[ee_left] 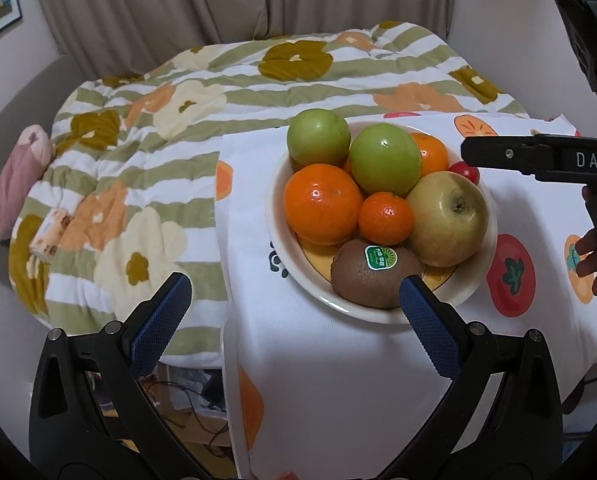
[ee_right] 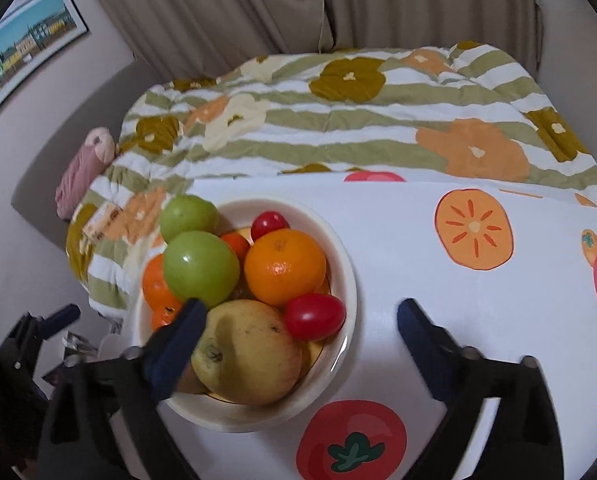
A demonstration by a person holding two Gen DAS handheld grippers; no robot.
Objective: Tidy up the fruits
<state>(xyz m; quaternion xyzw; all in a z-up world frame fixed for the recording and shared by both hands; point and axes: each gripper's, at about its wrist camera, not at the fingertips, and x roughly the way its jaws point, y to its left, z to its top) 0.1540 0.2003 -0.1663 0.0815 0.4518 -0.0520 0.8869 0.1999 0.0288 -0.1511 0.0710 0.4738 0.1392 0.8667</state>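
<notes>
The fruits lie piled in the bowl (ee_right: 348, 280) on the table, both the left gripper (ee_left: 294, 300) and right gripper (ee_right: 302, 320) are released and empty, so probably the next move is choosing one fruit, maybe the yellow apple (ee_right: 250, 356).

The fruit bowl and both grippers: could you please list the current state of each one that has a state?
bowl: upright on the tablecloth, piled with fruit
kiwi: in the bowl, sticker up
yellow apple: in the bowl, lying on its side
left gripper: open, empty
right gripper: open, empty, one finger over the bowl
</notes>
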